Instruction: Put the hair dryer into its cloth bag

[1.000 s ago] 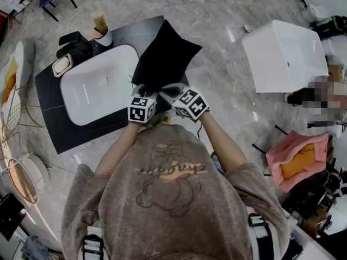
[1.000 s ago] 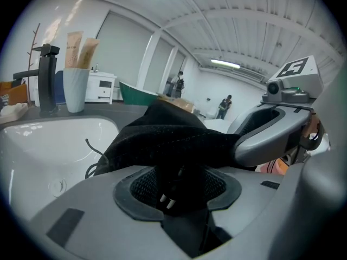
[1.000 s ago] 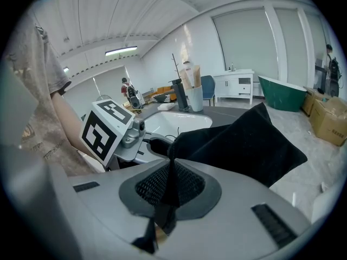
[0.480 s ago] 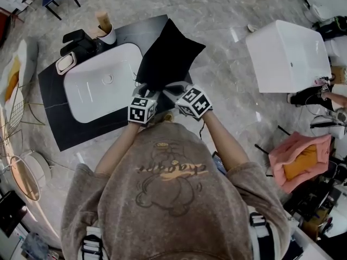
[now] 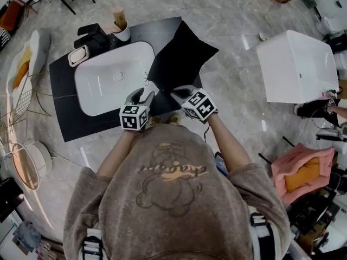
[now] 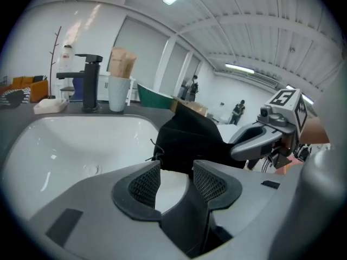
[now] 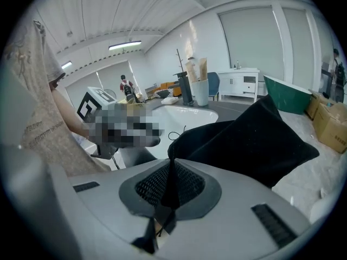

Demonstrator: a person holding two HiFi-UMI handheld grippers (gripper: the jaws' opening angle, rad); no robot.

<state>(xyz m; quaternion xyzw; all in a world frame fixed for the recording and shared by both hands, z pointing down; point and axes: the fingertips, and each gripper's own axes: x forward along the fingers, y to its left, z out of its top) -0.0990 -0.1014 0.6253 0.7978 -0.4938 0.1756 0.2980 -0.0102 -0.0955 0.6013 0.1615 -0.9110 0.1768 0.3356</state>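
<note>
Here, right hand-held gripper (image 7: 169, 184) clamped on limp black cloth bag (image 5: 181, 53), left hand-held gripper (image 6: 177, 182) apart, empty

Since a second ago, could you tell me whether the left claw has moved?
Yes: the left claw moved leftward off the black bag, toward the white sink.

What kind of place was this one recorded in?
Probably a bathroom-fixture showroom or test hall, not a home: a white basin with a black faucet stands in a free-standing dark counter on open marble-look floor, a white tub-like fixture sits nearby, and a green bathtub stands further off.
</note>
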